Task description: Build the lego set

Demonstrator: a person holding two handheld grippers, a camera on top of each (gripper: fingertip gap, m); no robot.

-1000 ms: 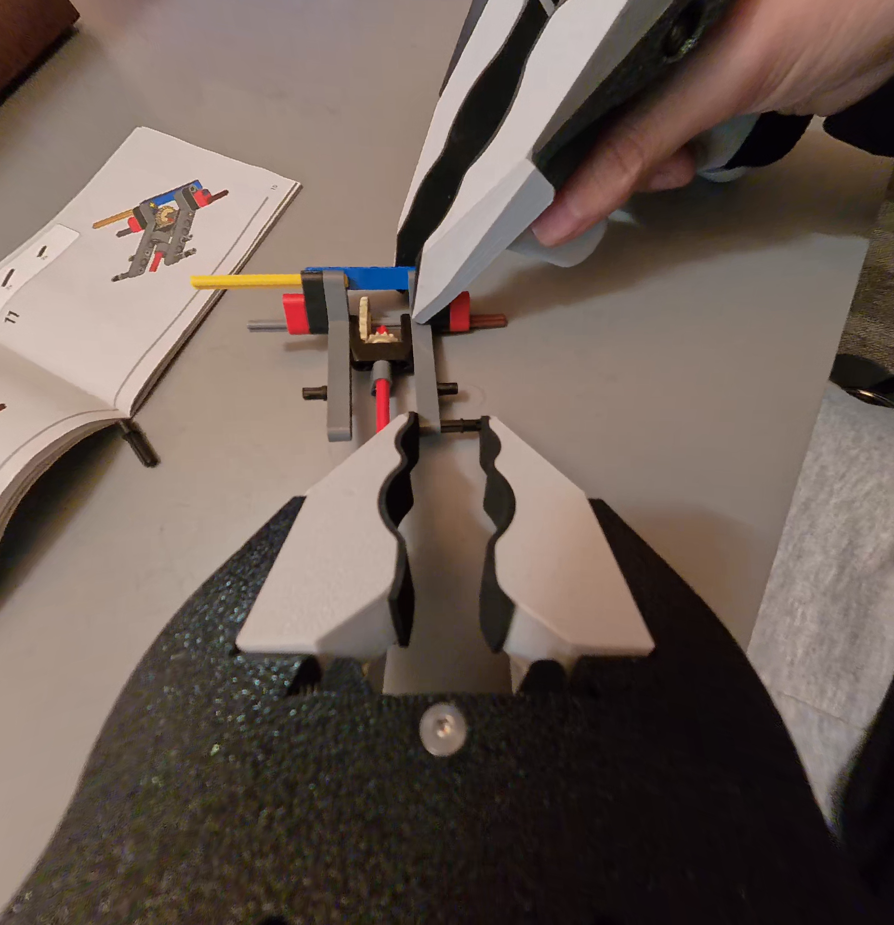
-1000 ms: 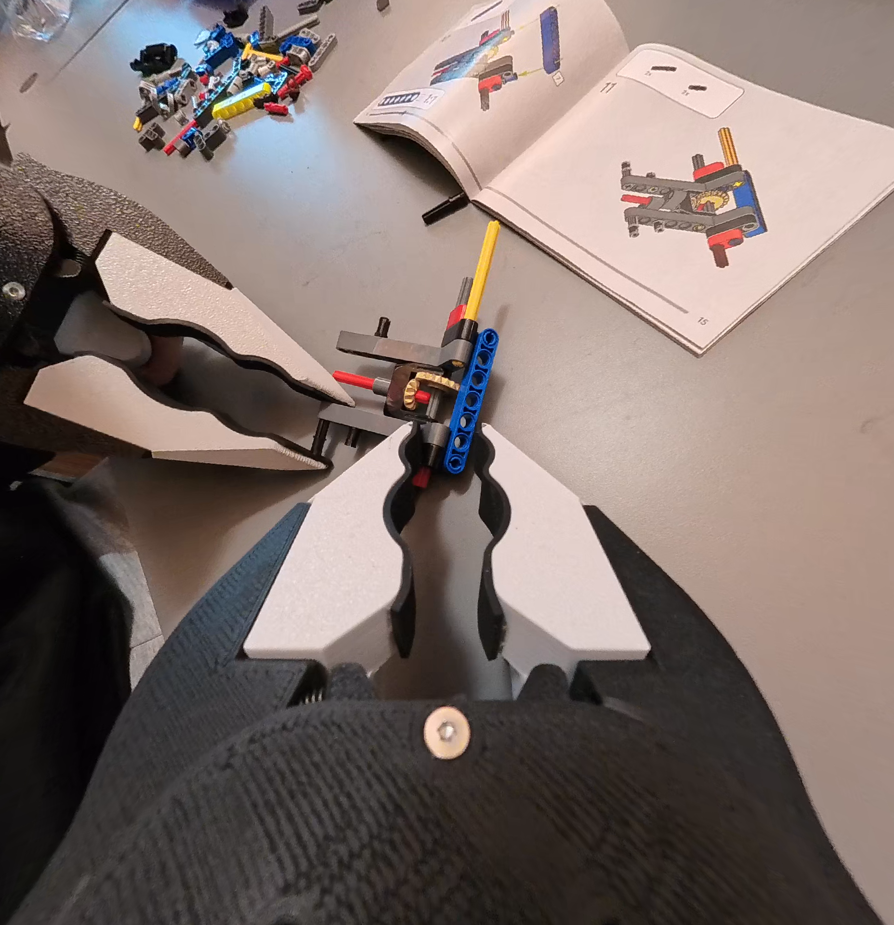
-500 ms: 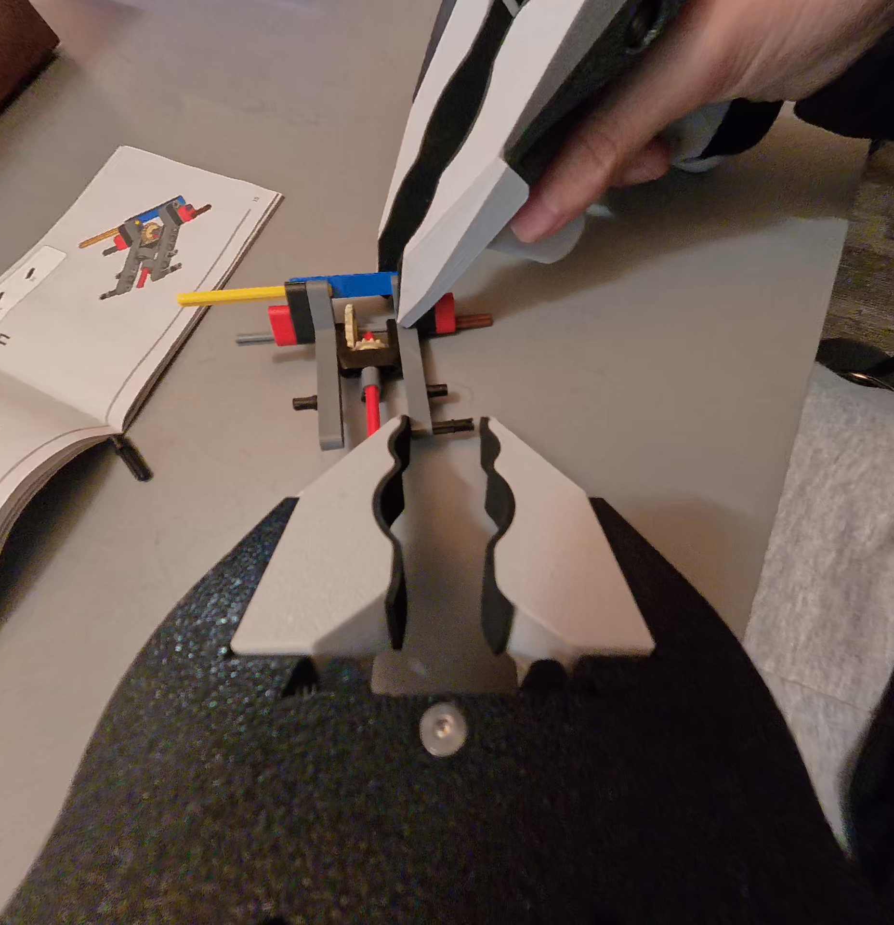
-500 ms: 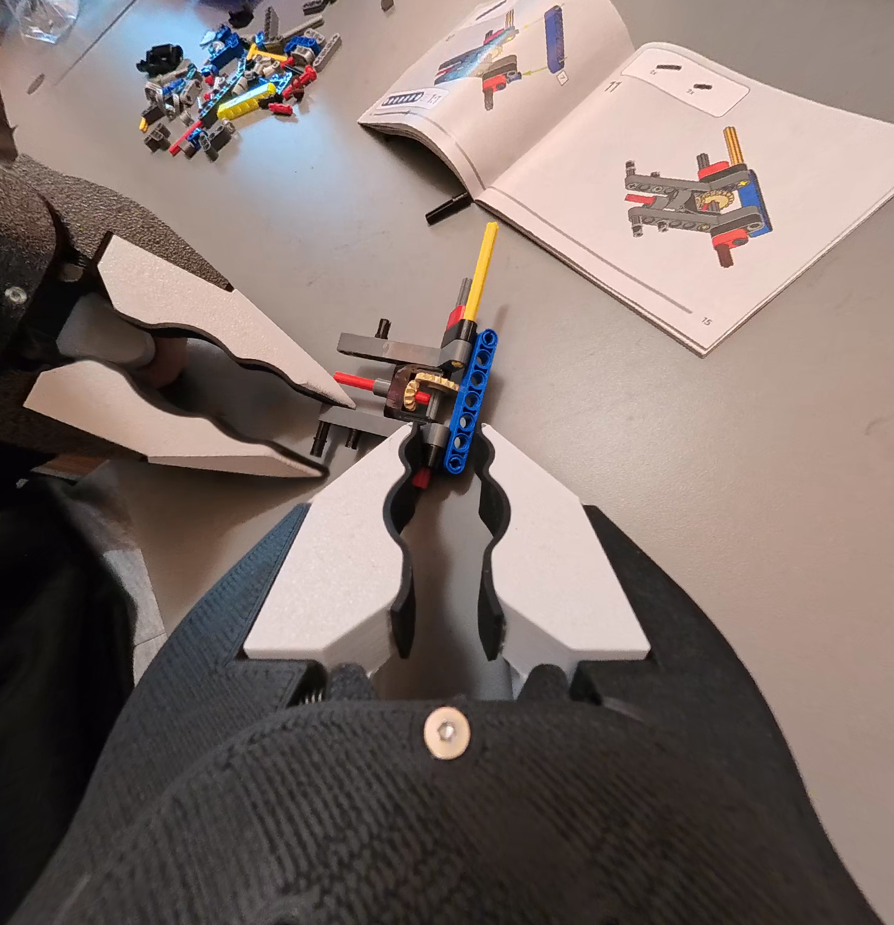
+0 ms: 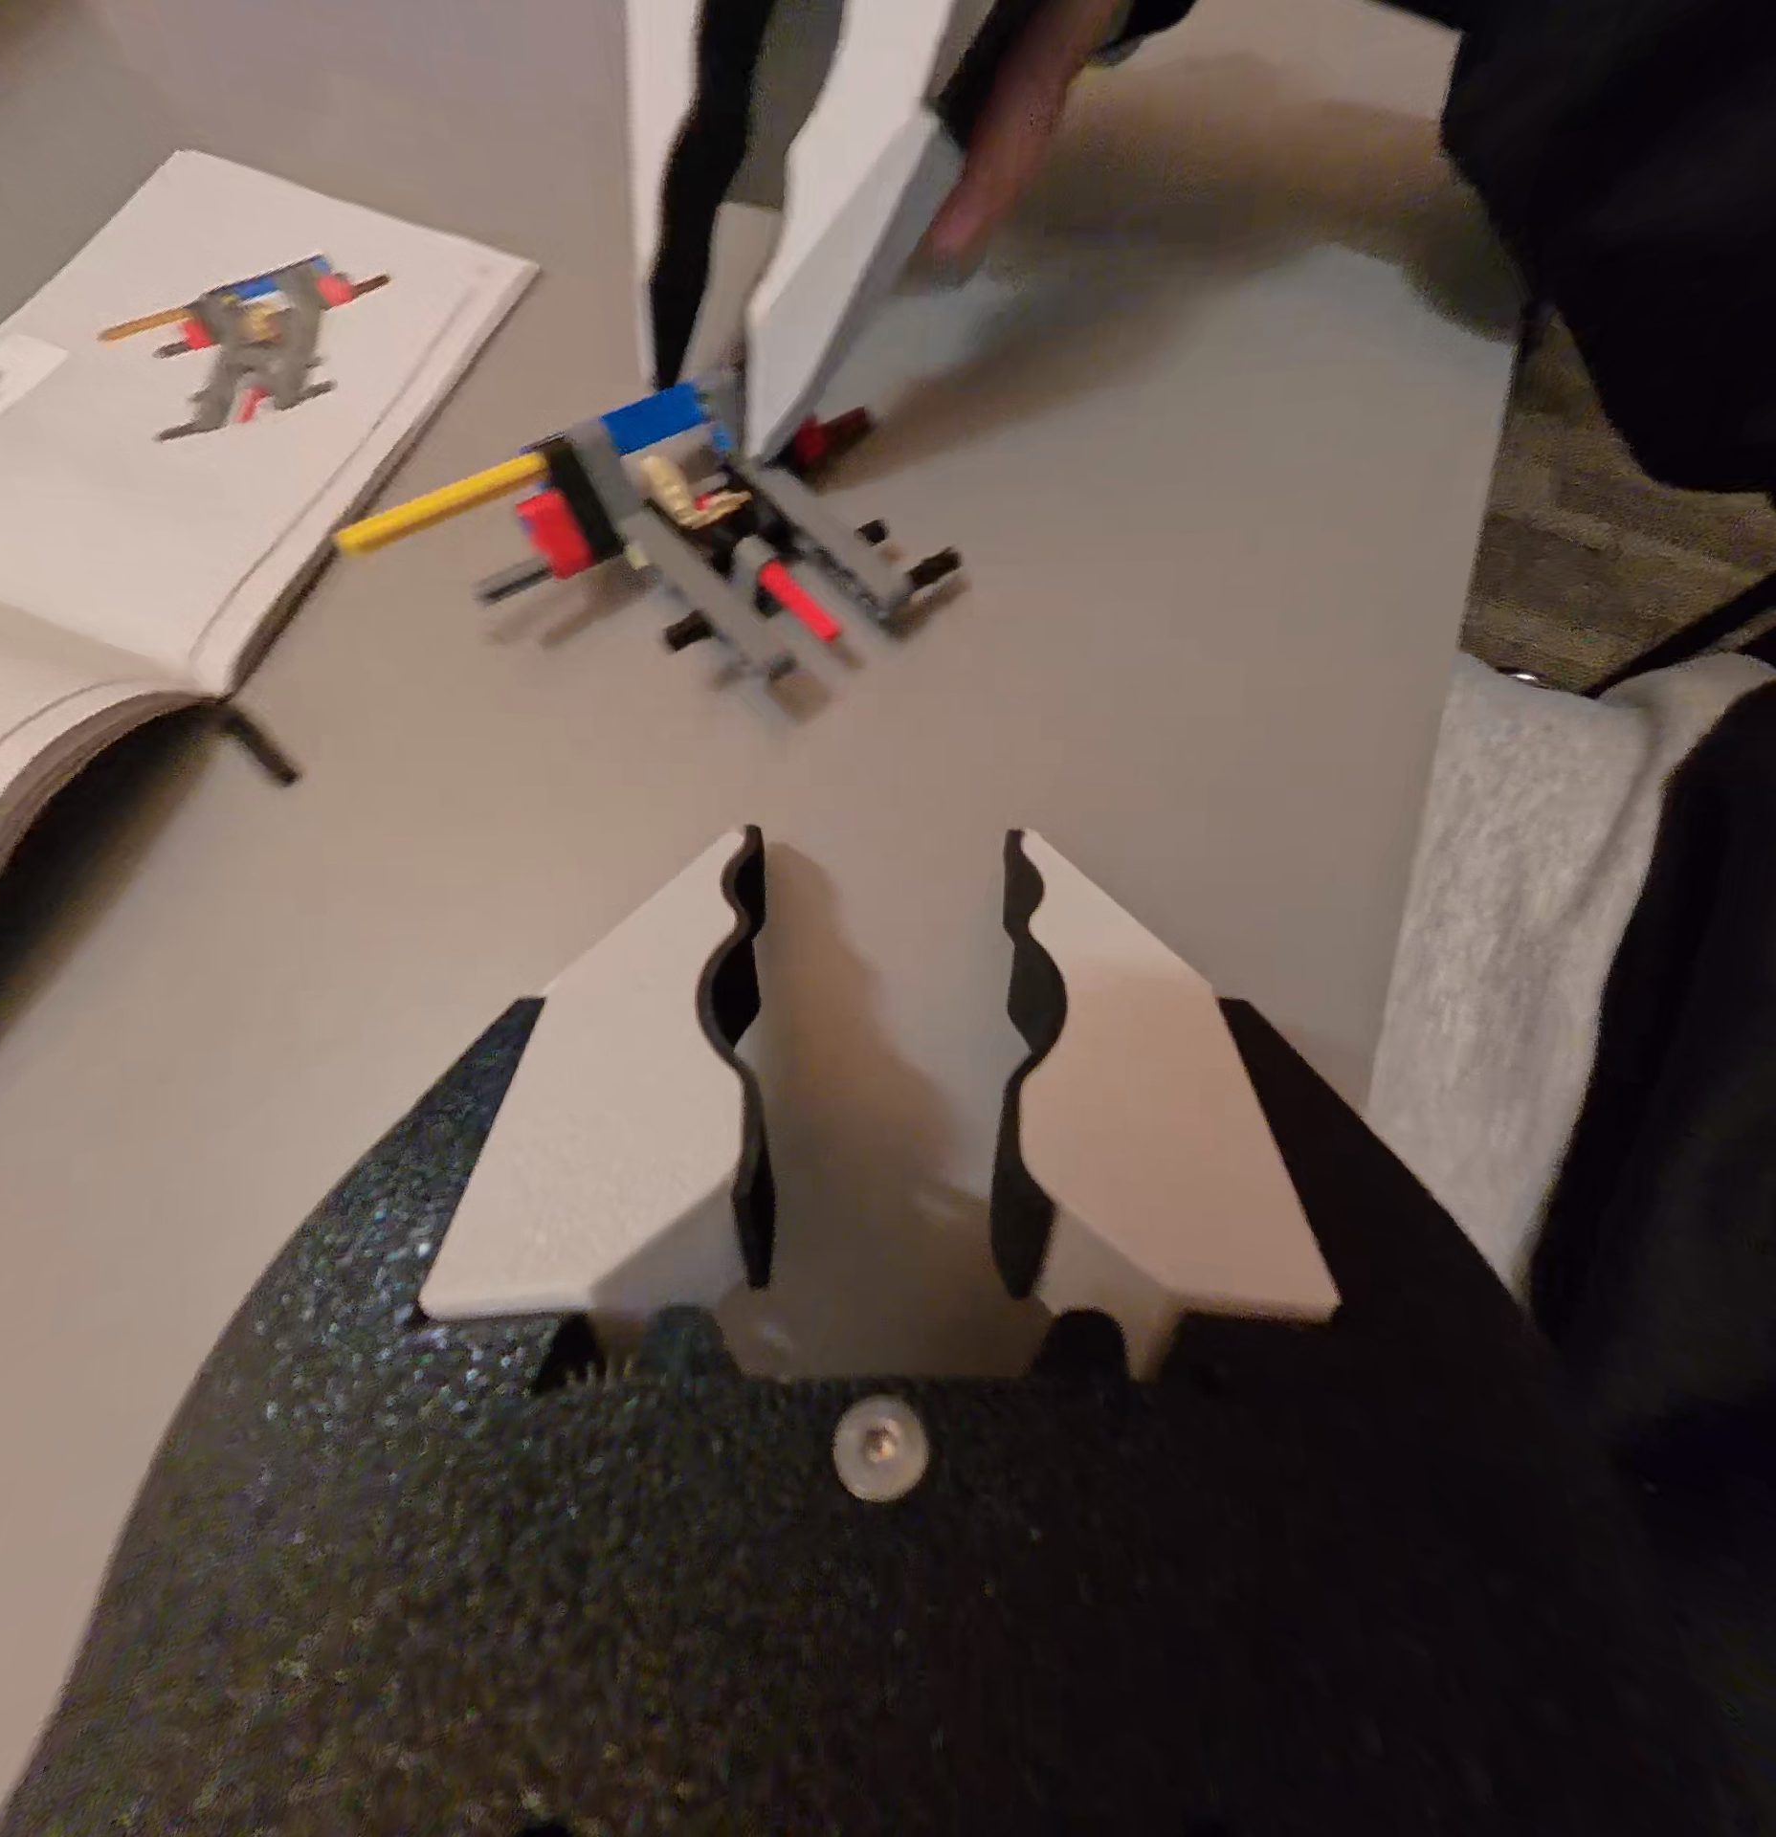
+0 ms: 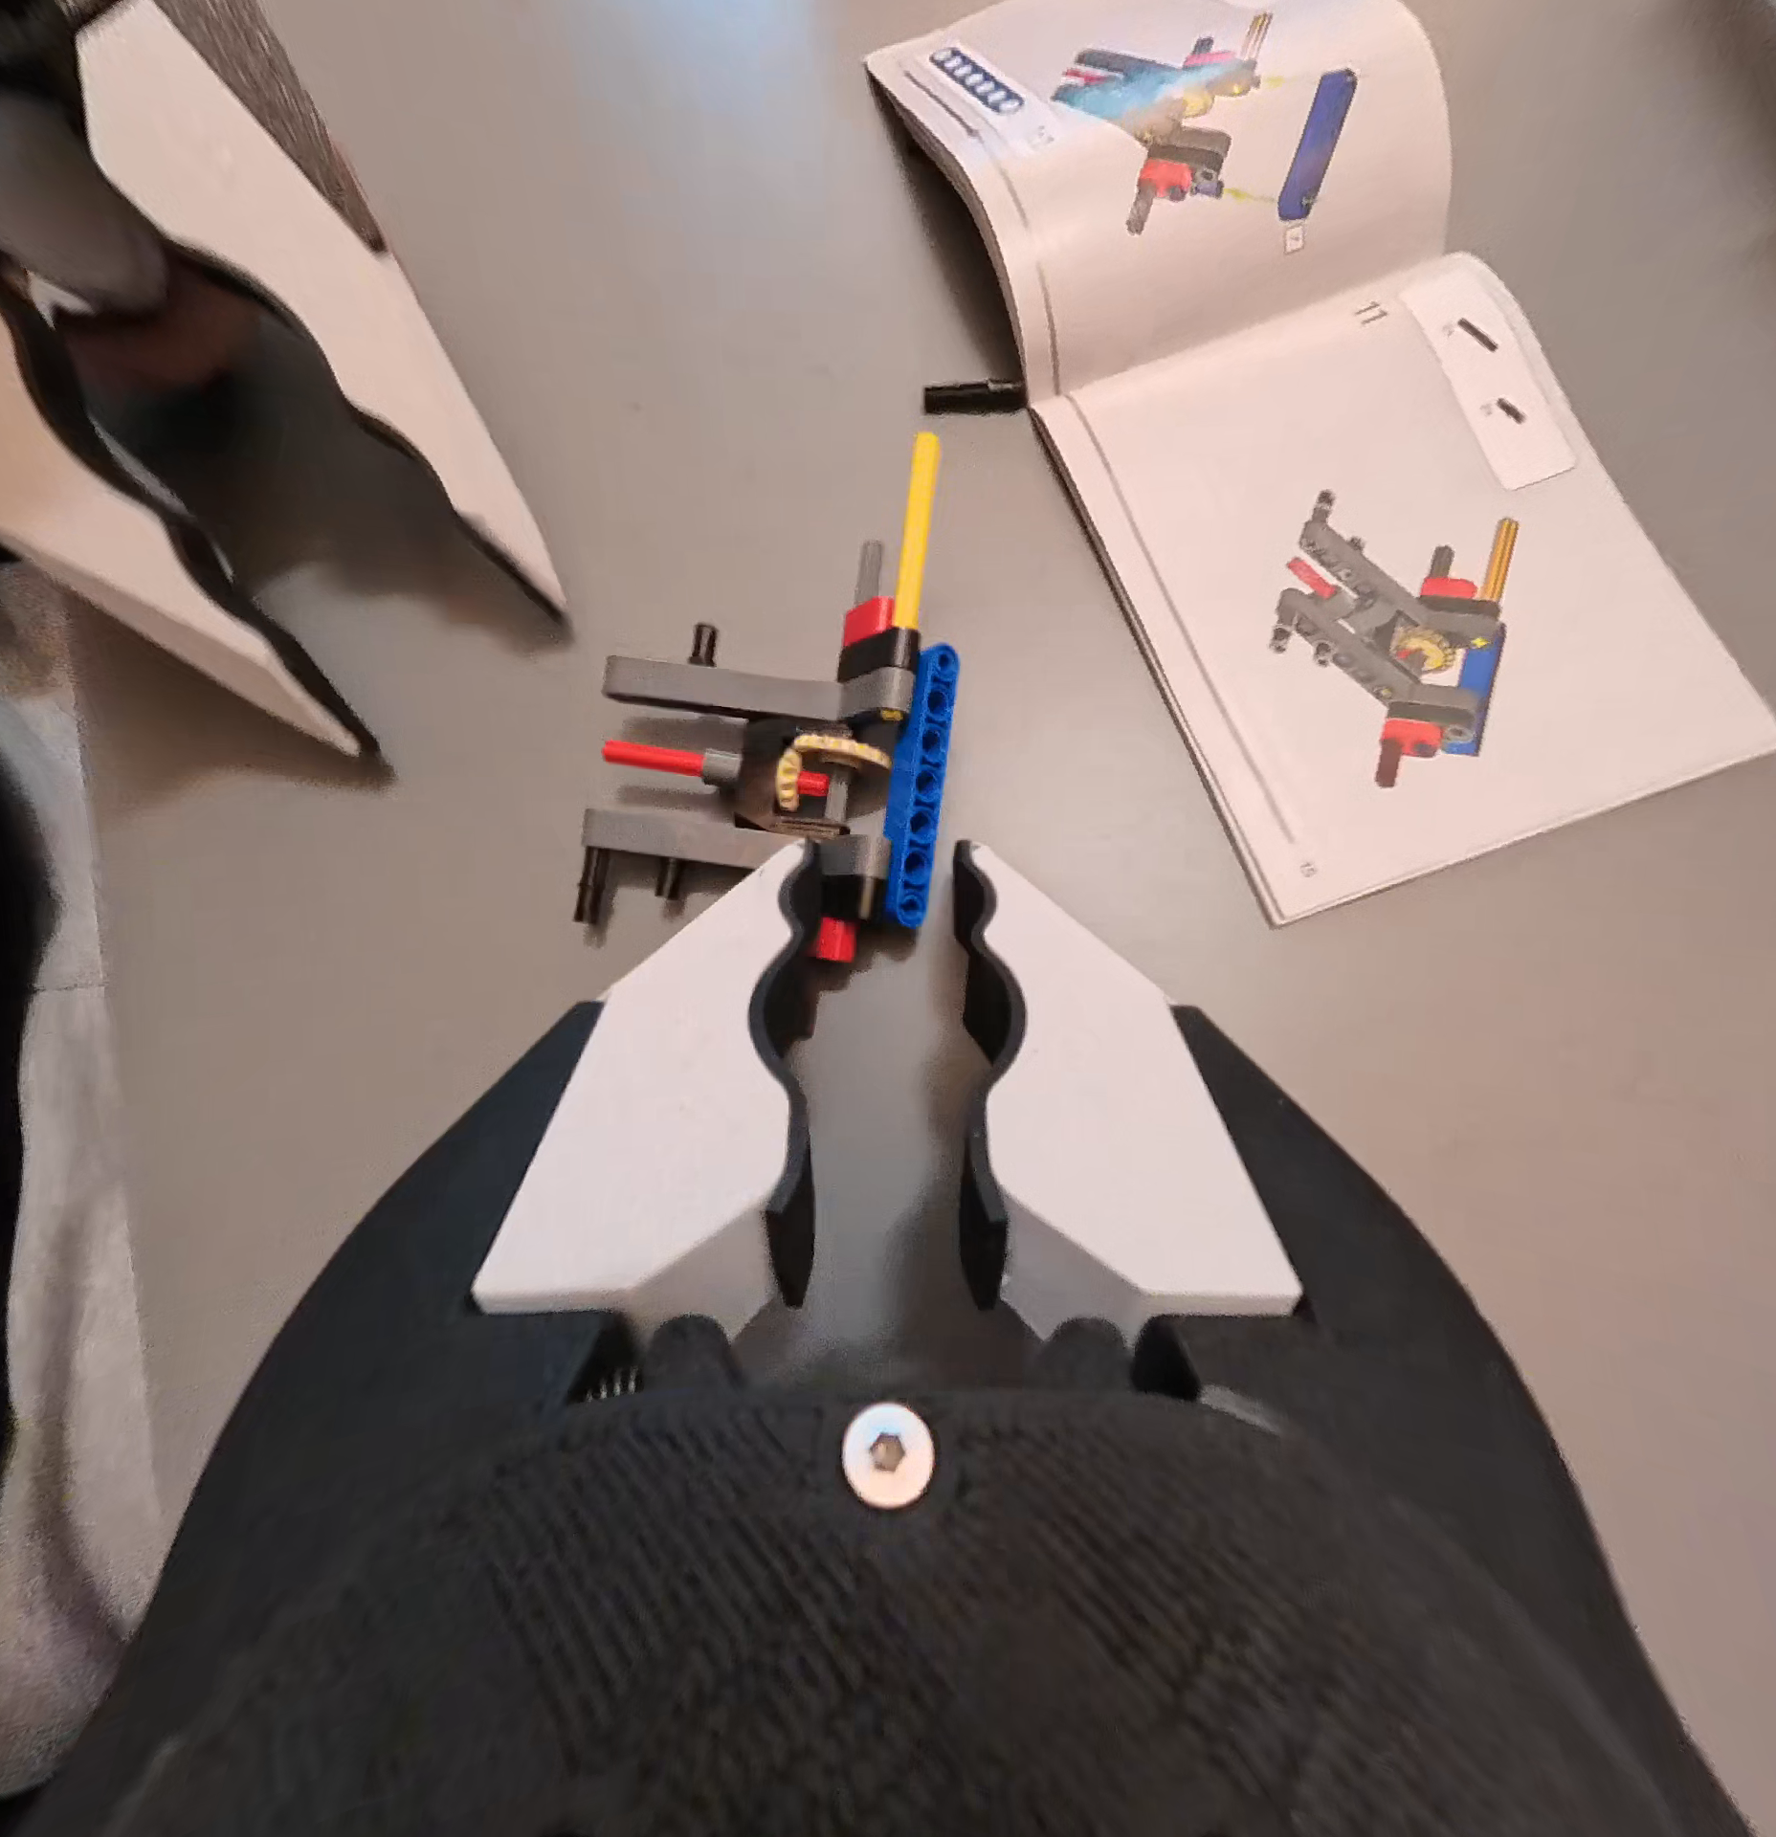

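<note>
The lego assembly (image 6: 824, 755) lies on the grey table: two grey beams, a blue beam (image 6: 922, 775), a yellow axle (image 6: 914, 527), red parts and a tan gear. My right gripper (image 6: 879, 860) is open, and its tips straddle the assembly's near end with the red bush, next to the blue beam. In the left wrist view the assembly (image 5: 705, 537) lies ahead, with the right gripper's fingers (image 5: 844, 278) standing over its far end. My left gripper (image 5: 884, 845) is open and empty, well short of the assembly. It also shows in the right wrist view (image 6: 461, 676).
An open instruction booklet (image 6: 1361, 596) lies beside the assembly, and it is at the left in the left wrist view (image 5: 168, 477). A loose black pin (image 6: 969, 396) lies by its spine. The table's edge and a grey cloth (image 5: 1520, 944) are to the right. Between my left fingertips and the loose black pin (image 6: 969, 396) there is roughly 11 centimetres. It is also in sight in the left wrist view (image 5: 255, 745).
My left gripper has pulled back from the grey beam's black pin and opened wider. My right gripper stays at the blue-beam end of the assembly.
</note>
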